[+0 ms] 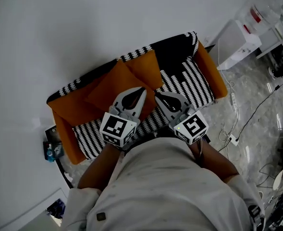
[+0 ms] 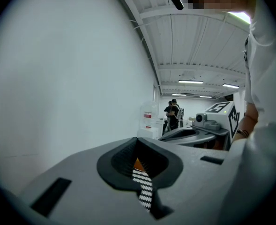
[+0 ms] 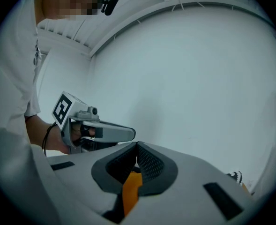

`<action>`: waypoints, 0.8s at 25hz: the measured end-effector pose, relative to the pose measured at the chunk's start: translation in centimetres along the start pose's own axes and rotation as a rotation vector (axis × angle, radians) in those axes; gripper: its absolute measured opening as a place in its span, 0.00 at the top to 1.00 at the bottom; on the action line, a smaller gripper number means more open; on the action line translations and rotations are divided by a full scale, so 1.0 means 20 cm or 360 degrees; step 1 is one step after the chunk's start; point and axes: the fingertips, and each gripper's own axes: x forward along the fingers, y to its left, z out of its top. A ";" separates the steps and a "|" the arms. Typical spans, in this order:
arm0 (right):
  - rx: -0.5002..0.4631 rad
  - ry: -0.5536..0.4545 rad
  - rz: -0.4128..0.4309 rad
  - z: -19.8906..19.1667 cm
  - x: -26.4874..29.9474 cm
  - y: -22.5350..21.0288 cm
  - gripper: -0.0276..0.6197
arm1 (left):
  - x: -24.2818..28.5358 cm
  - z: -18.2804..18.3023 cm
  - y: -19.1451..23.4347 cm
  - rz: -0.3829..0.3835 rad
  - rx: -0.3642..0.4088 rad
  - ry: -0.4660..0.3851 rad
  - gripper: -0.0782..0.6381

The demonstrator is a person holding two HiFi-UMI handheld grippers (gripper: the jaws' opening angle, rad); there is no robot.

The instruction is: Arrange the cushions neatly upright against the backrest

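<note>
An orange sofa with black-and-white striped covers stands against the white wall in the head view. Two orange cushions lie on it: one on the left part of the seat, tilted, the other leaning at the backrest beside it. My left gripper and right gripper hang side by side above the seat's middle, both shut and holding nothing. In the left gripper view the shut jaws show striped fabric below, with the right gripper beside them. The right gripper view shows shut jaws over orange fabric.
A white cabinet stands right of the sofa, with cables and a power strip on the floor beside it. Small blue items sit by the sofa's left end. Two people stand far off.
</note>
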 end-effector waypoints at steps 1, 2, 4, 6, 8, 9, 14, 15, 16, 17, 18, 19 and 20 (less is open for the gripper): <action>-0.0002 0.0002 -0.0015 -0.01 0.00 -0.01 0.92 | 0.01 -0.01 0.00 -0.0029 0.0012 0.0013 0.88; -0.0001 0.0003 -0.0028 -0.02 0.00 -0.02 0.92 | 0.02 -0.02 0.00 -0.0053 0.0026 0.0028 0.88; 0.0012 0.0006 -0.0049 -0.05 0.00 -0.02 0.92 | 0.04 -0.03 0.02 -0.0085 0.0051 0.0061 0.88; 0.0027 0.0007 -0.0064 -0.08 0.00 -0.03 0.92 | 0.05 -0.06 0.02 -0.0114 0.0064 0.0093 0.88; 0.0034 0.0005 -0.0075 -0.11 0.01 -0.05 0.92 | 0.07 -0.09 0.03 -0.0149 0.0064 0.0133 0.88; 0.0036 0.0003 -0.0082 -0.12 0.01 -0.06 0.92 | 0.09 -0.11 0.03 -0.0166 0.0065 0.0158 0.88; 0.0083 0.0008 -0.0133 -0.23 0.01 -0.19 0.92 | 0.19 -0.17 0.04 -0.0222 0.0114 0.0281 0.88; 0.0093 0.0009 -0.0141 -0.25 0.02 -0.21 0.92 | 0.21 -0.19 0.04 -0.0230 0.0134 0.0308 0.88; 0.0101 0.0011 -0.0145 -0.27 0.02 -0.24 0.92 | 0.23 -0.20 0.05 -0.0239 0.0155 0.0337 0.88; 0.0105 0.0017 -0.0146 -0.30 0.02 -0.26 0.92 | 0.26 -0.23 0.05 -0.0252 0.0174 0.0369 0.88; 0.0108 0.0027 -0.0143 -0.33 0.02 -0.28 0.92 | 0.29 -0.25 0.05 -0.0268 0.0188 0.0403 0.88; 0.0112 0.0041 -0.0136 -0.36 0.02 -0.30 0.92 | 0.32 -0.28 0.06 -0.0285 0.0193 0.0437 0.88; 0.0117 0.0055 -0.0127 -0.39 0.03 -0.32 0.92 | 0.36 -0.32 0.06 -0.0303 0.0191 0.0471 0.88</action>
